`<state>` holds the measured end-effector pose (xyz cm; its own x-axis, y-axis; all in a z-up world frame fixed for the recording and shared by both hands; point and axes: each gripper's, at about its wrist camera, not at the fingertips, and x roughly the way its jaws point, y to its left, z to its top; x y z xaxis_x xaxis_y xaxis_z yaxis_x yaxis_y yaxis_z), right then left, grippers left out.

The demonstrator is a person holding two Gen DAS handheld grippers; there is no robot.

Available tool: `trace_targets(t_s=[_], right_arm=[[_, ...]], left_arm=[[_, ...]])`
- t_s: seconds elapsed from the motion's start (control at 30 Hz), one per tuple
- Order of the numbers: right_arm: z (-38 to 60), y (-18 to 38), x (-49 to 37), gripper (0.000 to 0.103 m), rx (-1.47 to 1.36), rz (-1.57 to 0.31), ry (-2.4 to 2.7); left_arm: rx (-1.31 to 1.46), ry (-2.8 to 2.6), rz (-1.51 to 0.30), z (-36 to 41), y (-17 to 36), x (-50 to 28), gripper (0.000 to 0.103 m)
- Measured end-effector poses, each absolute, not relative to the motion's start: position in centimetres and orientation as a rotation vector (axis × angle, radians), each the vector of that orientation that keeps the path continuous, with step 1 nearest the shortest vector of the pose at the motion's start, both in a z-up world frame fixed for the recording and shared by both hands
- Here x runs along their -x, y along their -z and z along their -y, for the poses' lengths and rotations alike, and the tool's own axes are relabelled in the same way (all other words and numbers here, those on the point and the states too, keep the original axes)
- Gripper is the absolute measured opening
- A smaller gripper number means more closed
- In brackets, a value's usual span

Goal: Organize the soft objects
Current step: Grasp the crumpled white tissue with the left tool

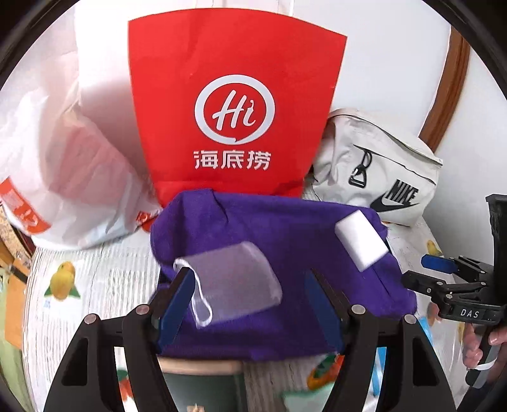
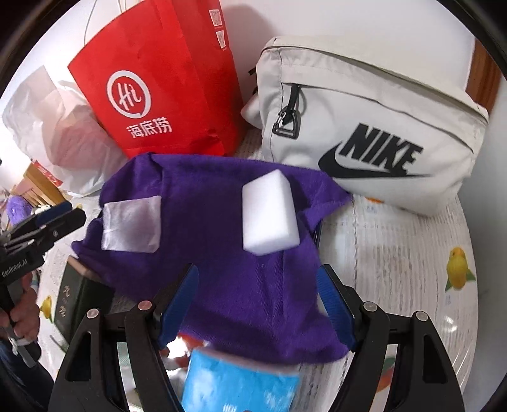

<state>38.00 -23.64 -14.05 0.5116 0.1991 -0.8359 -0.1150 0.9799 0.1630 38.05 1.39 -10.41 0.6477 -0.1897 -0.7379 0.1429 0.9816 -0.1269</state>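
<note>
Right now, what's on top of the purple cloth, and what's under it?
On the purple cloth lie a white sponge block and a sheer pouch. A dark box and a blue packet poke out beneath; anything else underneath is covered.

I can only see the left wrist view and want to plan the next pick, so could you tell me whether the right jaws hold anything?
Observer: No. The right gripper is open over the purple cloth, with nothing between its jaws.
Operator: Thank you. Is anything tucked under the cloth's near edge?
Observer: Yes, a light blue packet pokes out from under it.
Operator: Does the red bag's side panel show anything?
Observer: The red bag has QR codes printed near the top of its side.
</note>
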Motion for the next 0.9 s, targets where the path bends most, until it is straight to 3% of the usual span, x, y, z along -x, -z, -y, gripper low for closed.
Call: trace_targets(t_s=[0.67,0.9], right_arm=[[22.7,12.1,-22.3,0.076,-0.154,-0.924,-0.235],[23.4,13.2,-18.3,0.076,-0.189,-0.922,-0.237]], left_arm=[[0.138,0.116,-0.887,-4.8,12.0,-21.5,0.07],[0.068,0.213,-0.845,-0.9,12.7,-18.7,0.07]])
